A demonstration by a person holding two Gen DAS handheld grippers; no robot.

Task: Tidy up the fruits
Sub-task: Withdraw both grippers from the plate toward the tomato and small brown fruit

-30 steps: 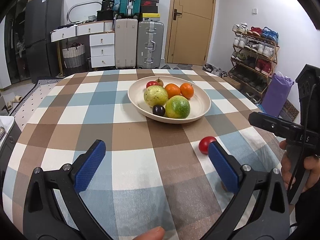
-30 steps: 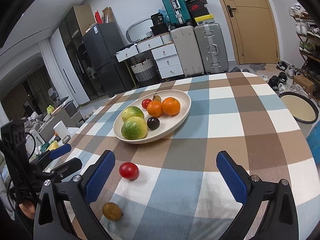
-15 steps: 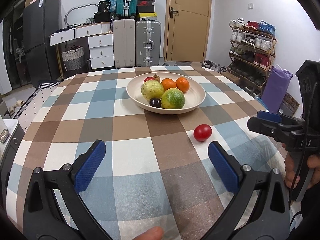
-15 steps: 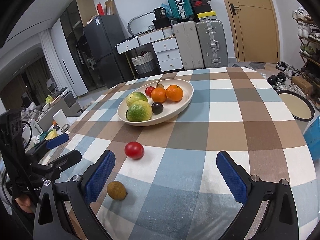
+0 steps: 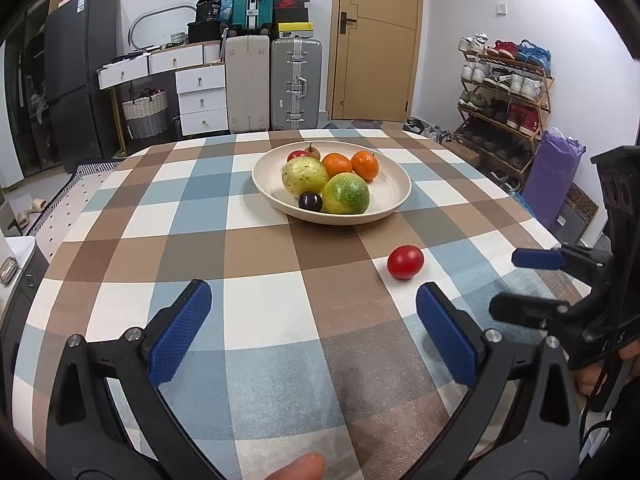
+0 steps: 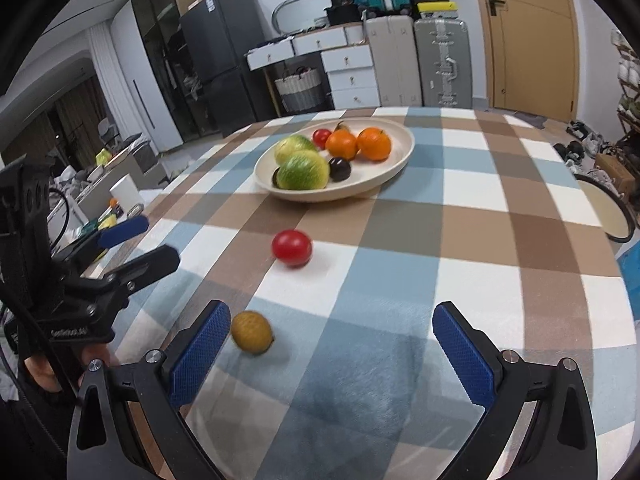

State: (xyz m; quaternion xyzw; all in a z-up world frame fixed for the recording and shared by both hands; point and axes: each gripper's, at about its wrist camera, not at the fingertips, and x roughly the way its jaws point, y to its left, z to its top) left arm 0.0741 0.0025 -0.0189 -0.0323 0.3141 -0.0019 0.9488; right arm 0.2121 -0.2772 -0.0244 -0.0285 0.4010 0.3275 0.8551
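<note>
both the left gripper (image 5: 312, 316) and the right gripper (image 6: 330, 344) are held wide open and empty above the checked table (image 5: 260, 304). a red tomato (image 6: 292, 247) and a small brown fruit (image 6: 252, 332) are seen loose on the cloth, apart from the filled bowl (image 6: 396, 160).

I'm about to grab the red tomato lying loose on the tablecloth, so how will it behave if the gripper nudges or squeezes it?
The tomato is round and smooth, so a nudge would probably roll it across the flat tablecloth. Its glossy skin may slip between the pads. It looks small, so likely light, and it may bruise under a hard squeeze.
</note>
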